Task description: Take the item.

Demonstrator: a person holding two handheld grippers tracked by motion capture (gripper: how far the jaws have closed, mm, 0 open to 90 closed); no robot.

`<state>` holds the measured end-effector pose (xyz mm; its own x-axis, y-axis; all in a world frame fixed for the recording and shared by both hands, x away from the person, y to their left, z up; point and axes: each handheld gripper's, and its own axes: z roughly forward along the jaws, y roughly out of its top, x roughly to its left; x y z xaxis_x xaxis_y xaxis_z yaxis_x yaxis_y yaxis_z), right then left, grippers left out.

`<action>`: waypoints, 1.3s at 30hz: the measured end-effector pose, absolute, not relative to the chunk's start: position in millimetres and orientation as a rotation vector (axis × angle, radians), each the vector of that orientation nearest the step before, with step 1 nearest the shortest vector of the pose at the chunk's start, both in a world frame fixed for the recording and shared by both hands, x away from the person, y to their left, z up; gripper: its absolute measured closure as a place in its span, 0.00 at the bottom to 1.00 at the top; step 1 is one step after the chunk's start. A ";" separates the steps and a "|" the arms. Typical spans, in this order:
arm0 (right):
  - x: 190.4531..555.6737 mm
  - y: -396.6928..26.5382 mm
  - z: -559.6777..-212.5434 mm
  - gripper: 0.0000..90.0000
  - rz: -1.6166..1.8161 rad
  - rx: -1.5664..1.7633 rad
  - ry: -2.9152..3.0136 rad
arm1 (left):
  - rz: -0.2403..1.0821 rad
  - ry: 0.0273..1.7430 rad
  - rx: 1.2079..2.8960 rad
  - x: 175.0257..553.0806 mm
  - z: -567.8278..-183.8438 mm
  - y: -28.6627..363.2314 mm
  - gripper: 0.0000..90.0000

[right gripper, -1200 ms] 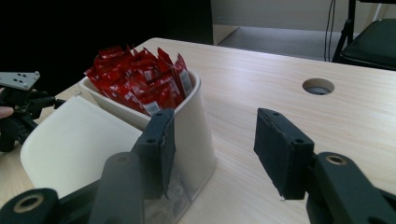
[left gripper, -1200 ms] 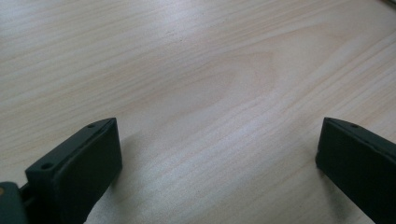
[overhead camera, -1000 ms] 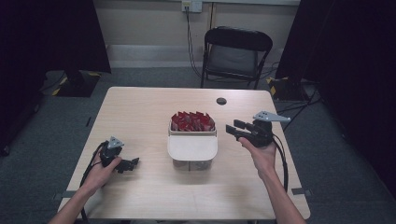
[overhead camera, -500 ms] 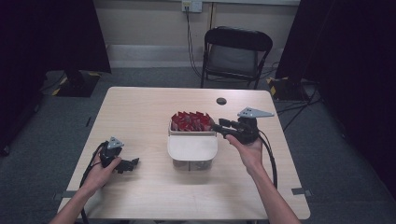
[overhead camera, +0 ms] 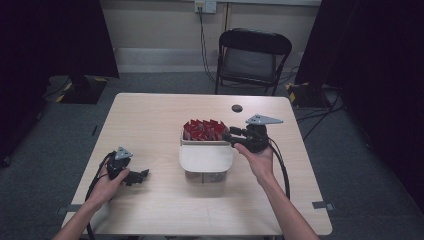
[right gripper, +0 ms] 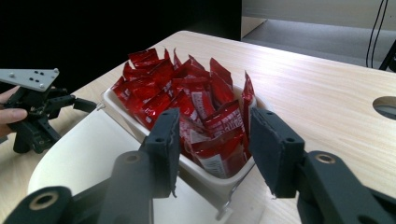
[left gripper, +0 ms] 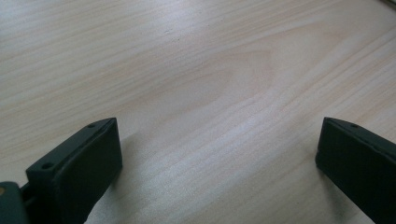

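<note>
Wooden table — red packets in white bin, chair behind

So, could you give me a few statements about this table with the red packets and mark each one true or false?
1. The white container holds red packets. True.
2. The right tool grips a packet. False: its jaws stand open at the container's rim.
3. The left tool is open over bare table. True.
4. A blue cup stands on the table. False: there is only a dark round hole near the far edge.
5. A folding chair stands behind the table. True.
</note>
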<state>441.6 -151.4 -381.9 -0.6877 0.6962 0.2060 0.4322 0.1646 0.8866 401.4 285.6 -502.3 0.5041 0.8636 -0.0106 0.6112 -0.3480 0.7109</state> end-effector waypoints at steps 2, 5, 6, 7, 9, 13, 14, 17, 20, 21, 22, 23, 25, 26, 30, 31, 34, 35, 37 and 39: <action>442.6 -150.0 -383.3 0.62 1.517 1.098 2.194 | 0.489 1.202 2.085 401.3 -502.3 285.6 0.00; 441.5 -151.9 -383.1 0.65 1.506 1.102 2.199 | 0.489 1.202 2.085 401.3 -502.3 285.7 0.00; 441.5 -151.9 -383.1 0.65 1.506 1.102 2.199 | 0.489 1.202 2.085 401.3 -502.3 285.7 0.00; 440.5 -154.3 -383.0 0.67 1.506 1.109 2.201 | 0.489 1.202 2.085 401.3 -502.3 285.7 0.00; 439.8 -156.3 -382.6 0.69 1.513 1.116 2.199 | 0.489 1.202 2.085 401.3 -502.3 285.6 0.00; 439.0 -155.7 -382.0 0.74 1.512 1.116 2.203 | 0.489 1.202 2.085 401.2 -502.3 285.7 0.00; 439.3 -155.9 -382.1 0.74 1.514 1.120 2.202 | 0.489 1.202 2.085 401.2 -502.3 285.7 0.00; 439.0 -157.6 -382.4 0.87 1.541 1.109 2.210 | 0.492 1.200 2.084 401.1 -502.5 285.6 0.00; 439.3 -157.7 -382.2 0.88 1.544 1.108 2.210 | 0.491 1.200 2.084 401.1 -502.4 285.7 0.00; 439.7 -157.2 -382.3 0.88 1.546 1.106 2.209 | 0.493 1.202 2.084 401.0 -502.5 285.6 0.00; 440.0 -157.0 -382.3 0.89 1.546 1.107 2.209 | 0.494 1.201 2.084 401.0 -502.5 285.6 0.00; 440.2 -156.8 -382.4 0.89 1.547 1.108 2.208 | 0.493 1.201 2.084 401.0 -502.5 285.6 0.00; 440.7 -156.7 -382.4 0.91 1.548 1.108 2.209 | 0.493 1.201 2.084 401.0 -502.5 285.6 0.00; 440.7 -156.7 -382.4 0.91 1.548 1.108 2.209 | 0.493 1.201 2.084 401.0 -502.5 285.6 0.00; 441.8 -157.5 -382.5 1.00 1.568 1.104 2.213 | 0.492 1.203 2.080 401.0 -502.6 285.5 0.00; 442.0 -157.6 -382.5 1.00 1.570 1.106 2.214 | 0.493 1.201 2.084 401.0 -502.5 285.6 0.00; 442.1 -157.8 -382.4 1.00 1.571 1.106 2.216 | 0.493 1.201 2.084 401.0 -502.5 285.6 0.00; 442.2 -158.0 -382.3 1.00 1.570 1.106 2.217 | 0.491 1.201 2.086 401.0 -502.4 285.7 0.00; 442.1 -158.0 -382.3 1.00 1.571 1.107 2.216 | 0.493 1.201 2.084 401.0 -502.5 285.6 0.00; 441.9 -157.9 -381.8 1.00 1.579 1.108 2.214 | 0.492 1.201 2.085 401.0 -502.5 285.7 0.00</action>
